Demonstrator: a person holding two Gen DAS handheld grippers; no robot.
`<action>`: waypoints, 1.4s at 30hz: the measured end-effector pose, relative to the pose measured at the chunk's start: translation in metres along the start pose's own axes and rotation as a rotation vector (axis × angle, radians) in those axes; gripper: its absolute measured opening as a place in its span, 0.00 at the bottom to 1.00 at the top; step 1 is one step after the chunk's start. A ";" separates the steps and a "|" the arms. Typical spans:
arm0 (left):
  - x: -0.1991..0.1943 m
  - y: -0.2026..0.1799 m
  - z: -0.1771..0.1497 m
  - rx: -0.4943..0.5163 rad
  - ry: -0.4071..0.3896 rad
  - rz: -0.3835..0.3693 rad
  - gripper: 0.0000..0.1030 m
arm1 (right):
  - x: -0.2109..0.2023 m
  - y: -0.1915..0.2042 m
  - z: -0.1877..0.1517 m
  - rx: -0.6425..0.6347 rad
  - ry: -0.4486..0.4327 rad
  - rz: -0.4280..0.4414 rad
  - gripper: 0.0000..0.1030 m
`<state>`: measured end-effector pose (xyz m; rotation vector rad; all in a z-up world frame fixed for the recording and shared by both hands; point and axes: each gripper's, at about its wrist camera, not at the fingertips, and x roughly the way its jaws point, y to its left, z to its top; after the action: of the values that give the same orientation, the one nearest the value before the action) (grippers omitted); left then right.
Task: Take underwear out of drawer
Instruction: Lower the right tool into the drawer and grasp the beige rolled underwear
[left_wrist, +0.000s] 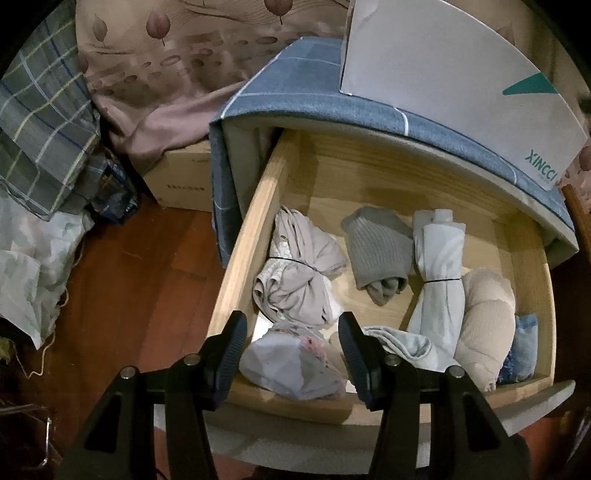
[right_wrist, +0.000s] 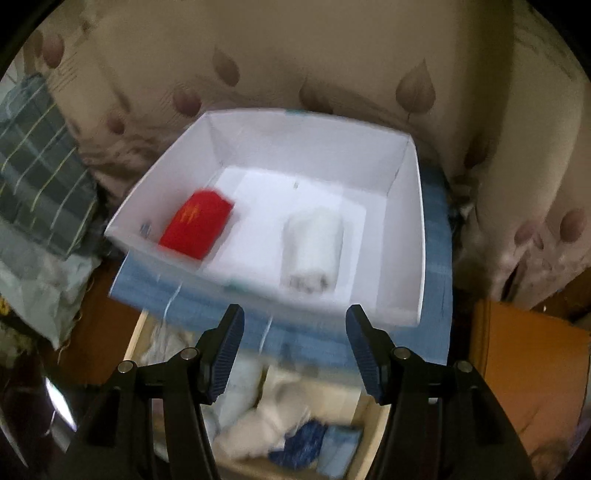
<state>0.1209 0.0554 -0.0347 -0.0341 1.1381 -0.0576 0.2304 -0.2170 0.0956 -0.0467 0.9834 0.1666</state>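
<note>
A wooden drawer stands pulled out, holding several rolled underwear and sock bundles. My left gripper hovers over its front left corner. Both pads press the sides of a pale grey underwear bundle, which fills the gap between them. A taupe bundle, a grey ribbed roll and a tied pale roll lie further back. My right gripper is open and empty above the near edge of a white box. A red folded piece and a white roll lie inside. That view is blurred.
The white box sits on the cabinet top, which a blue checked cloth covers. A cardboard box and plaid fabric lie left on the wooden floor. Leaf-patterned bedding hangs behind. An orange wooden panel is at right.
</note>
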 end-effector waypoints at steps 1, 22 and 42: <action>0.001 0.001 0.000 -0.004 0.005 -0.002 0.51 | 0.001 0.001 -0.011 0.001 0.024 0.010 0.53; -0.017 0.031 0.019 -0.044 0.044 -0.078 0.51 | 0.131 0.017 -0.131 0.197 0.413 0.047 0.59; -0.001 0.001 0.019 0.029 0.101 -0.061 0.51 | 0.196 0.029 -0.157 0.238 0.488 0.027 0.60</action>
<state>0.1375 0.0568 -0.0258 -0.0407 1.2374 -0.1315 0.2027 -0.1836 -0.1532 0.1509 1.4851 0.0609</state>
